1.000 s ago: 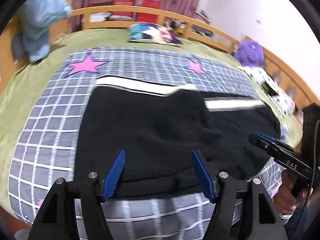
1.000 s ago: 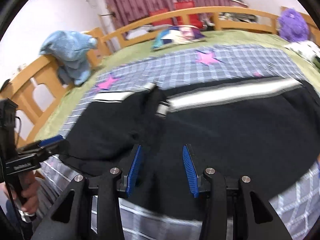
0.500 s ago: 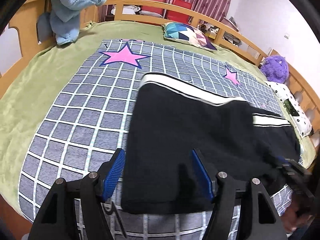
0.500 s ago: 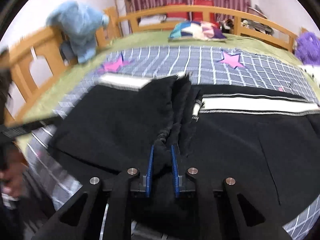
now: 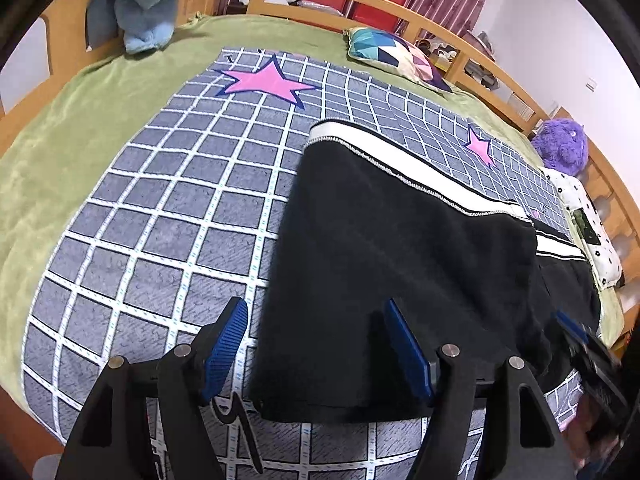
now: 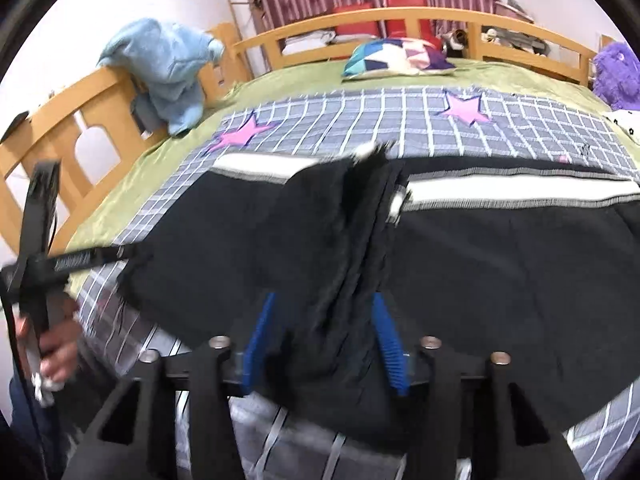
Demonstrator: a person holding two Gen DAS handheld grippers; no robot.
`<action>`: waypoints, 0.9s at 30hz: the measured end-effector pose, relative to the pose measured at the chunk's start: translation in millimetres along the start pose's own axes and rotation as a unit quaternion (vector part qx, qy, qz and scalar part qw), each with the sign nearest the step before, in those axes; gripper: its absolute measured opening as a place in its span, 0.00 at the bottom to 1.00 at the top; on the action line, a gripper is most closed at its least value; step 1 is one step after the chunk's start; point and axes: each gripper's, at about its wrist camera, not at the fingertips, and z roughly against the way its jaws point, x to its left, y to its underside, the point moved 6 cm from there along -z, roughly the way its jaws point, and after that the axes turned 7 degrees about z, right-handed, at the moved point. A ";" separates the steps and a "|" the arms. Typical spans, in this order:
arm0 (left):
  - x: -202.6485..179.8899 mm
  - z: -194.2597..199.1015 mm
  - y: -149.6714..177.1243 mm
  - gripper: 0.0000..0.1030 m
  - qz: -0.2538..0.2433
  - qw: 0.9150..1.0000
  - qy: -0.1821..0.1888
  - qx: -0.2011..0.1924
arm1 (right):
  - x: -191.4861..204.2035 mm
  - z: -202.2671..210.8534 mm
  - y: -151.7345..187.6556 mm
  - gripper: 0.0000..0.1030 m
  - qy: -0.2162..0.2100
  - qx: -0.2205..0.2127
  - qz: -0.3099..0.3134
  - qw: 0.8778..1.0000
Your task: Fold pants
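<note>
The black pants [image 5: 400, 248] are lying spread on the checked blanket [image 5: 160, 200] covering the bed [image 5: 60, 128], one half doubled over the other, the white side stripe [image 5: 400, 156] running along the far edge. The left tool [image 5: 316, 350] is being held wide apart over the near hem, nothing gripped. A bunched ridge of the pants is sitting between the right tool [image 6: 326, 342] pads, which are being held partly apart.

Even indoor light, soft shadows, strong fisheye bending at edges, motion blur in right wrist view
</note>
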 end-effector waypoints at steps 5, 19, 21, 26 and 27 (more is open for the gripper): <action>-3.8 -0.6 -0.1 0.67 -0.002 1.000 0.005 -0.002 | -25.7 -58.6 -14.0 0.57 0.008 0.052 -0.055 0.997; 3.5 3.7 -3.1 0.67 0.026 0.999 0.033 -0.018 | -76.5 -30.7 -40.2 0.20 0.013 0.001 -0.078 0.997; -1.8 3.2 -1.0 0.67 0.014 0.999 0.035 -0.015 | -81.5 -59.8 -18.8 0.23 0.002 0.068 -0.083 0.994; -17.3 13.1 -2.3 0.67 -0.008 0.999 0.038 -0.027 | -76.9 -33.6 -13.4 0.26 0.031 0.048 -0.066 0.996; -22.9 14.2 -3.9 0.67 -0.012 0.999 0.040 -0.027 | -73.3 -18.4 -17.0 0.28 0.032 0.026 -0.067 0.997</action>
